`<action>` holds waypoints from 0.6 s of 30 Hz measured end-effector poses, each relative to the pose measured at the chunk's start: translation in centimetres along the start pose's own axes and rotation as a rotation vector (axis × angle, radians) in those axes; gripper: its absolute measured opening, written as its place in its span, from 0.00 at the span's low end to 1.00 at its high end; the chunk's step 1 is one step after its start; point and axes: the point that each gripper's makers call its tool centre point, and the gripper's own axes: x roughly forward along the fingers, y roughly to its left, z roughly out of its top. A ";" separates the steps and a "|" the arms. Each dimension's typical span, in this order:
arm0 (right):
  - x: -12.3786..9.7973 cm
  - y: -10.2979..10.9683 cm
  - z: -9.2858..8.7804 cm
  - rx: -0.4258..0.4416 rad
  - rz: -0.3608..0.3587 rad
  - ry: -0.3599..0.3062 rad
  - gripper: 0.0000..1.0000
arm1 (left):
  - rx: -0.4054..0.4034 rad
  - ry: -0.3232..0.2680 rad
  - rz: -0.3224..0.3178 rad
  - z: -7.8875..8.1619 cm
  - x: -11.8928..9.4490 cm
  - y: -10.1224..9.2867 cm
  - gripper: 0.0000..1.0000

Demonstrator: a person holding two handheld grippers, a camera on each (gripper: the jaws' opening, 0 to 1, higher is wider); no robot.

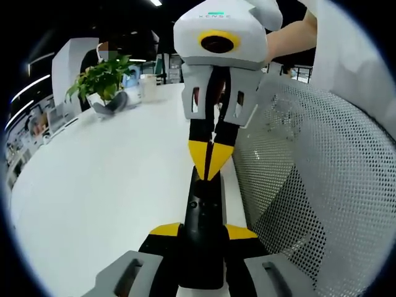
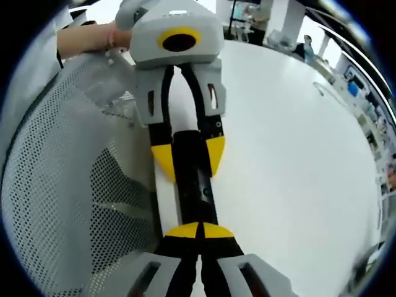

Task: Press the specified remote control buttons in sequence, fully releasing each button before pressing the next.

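Two grippers share one black remote (image 1: 203, 229): left gripper (image 1: 203, 238) clamps its near end, right gripper (image 1: 210, 162) sits closed, tips on its far end. Risk: pressing off-axis pivots the remote in the left jaws, over the white table (image 1: 105, 179) edge beside the mesh chair (image 1: 322, 185).

An open-plan office. A long white table (image 1: 111, 167) carries a potted green plant (image 1: 102, 77) at its far end, and a white mesh office chair back (image 1: 322, 185) stands beside it. White columns, ceiling strip lights (image 1: 154, 2) and blurred desks with people fill the background.
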 end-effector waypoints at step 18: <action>-0.4 -0.2 0.0 0.201 -0.011 -0.205 0.00 | -0.002 -0.005 0.000 0.0 0.0 0.0 0.25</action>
